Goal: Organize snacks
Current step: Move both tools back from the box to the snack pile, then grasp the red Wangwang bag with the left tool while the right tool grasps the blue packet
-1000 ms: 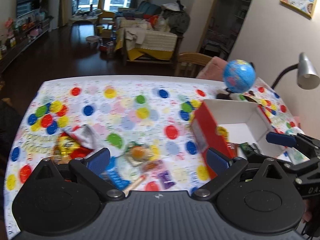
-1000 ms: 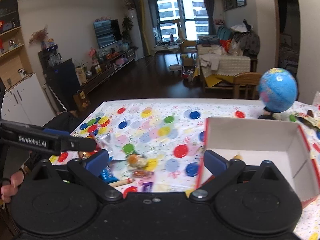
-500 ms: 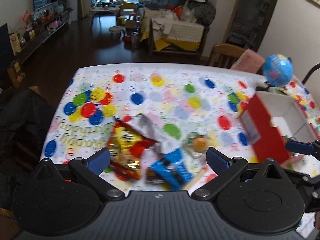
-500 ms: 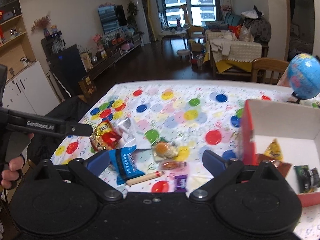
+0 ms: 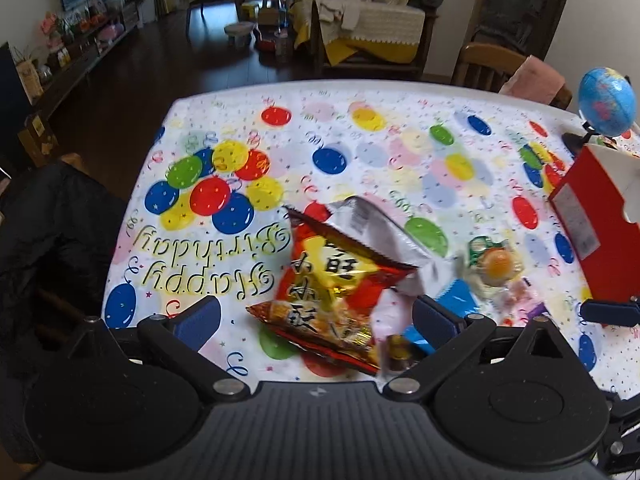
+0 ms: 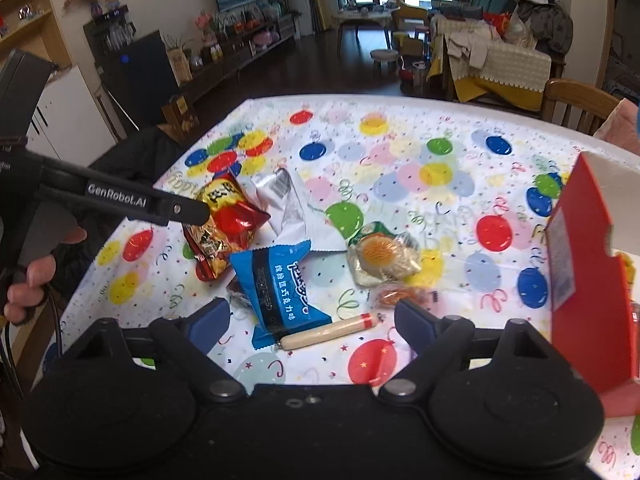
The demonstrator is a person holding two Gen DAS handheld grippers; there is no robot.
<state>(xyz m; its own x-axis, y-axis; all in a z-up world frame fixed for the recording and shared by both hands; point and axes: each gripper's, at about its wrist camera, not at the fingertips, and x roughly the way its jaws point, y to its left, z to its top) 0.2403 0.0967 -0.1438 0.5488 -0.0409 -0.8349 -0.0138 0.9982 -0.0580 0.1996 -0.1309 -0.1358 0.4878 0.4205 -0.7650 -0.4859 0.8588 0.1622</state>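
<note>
The left gripper point(image 5: 316, 320) is spread wide, pinching nothing. The red and yellow chip bag point(image 5: 340, 284) lies on the table in the gap between its blue pads, not squeezed. The right gripper point(image 6: 310, 322) is also spread, though its jaws have just been closing a bit. The blue snack pack point(image 6: 276, 284) and the sausage stick point(image 6: 330, 330) lie on the table between its pads, untouched. From the blue pack, the round cake in clear wrap point(image 6: 382, 258) is at two o'clock and the silver packet point(image 6: 288, 208) at twelve. The red box point(image 6: 588, 280) stands at three o'clock on the balloon tablecloth point(image 6: 400, 152).
</note>
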